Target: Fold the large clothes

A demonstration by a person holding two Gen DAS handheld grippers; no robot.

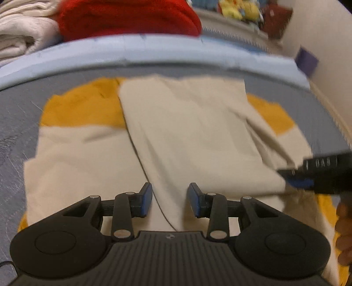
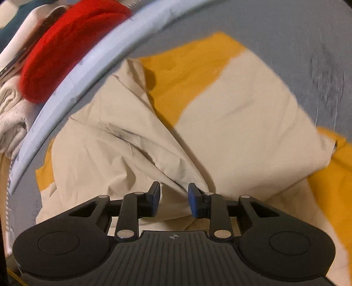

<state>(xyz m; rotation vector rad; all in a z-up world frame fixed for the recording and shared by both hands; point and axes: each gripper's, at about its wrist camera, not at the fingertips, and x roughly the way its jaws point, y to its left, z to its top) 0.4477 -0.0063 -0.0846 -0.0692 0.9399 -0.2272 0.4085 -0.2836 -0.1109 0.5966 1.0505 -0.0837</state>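
A large beige and mustard-yellow garment (image 1: 189, 132) lies on the grey surface, with one beige panel folded over its middle. My left gripper (image 1: 169, 199) is open just above the garment's near part, over a dark seam line, holding nothing. My right gripper (image 2: 173, 200) is open, with bunched beige cloth (image 2: 140, 154) rising between and beyond its jaws; I cannot tell if a pad touches it. The right gripper also shows in the left wrist view (image 1: 316, 173) at the garment's right edge.
A pale blue border (image 1: 154, 50) rims the grey surface (image 1: 17, 123) at the far side. Beyond it lie a red cloth (image 1: 127, 17) and cream folded cloth (image 1: 19, 33). Coloured toys (image 1: 242, 10) sit far right.
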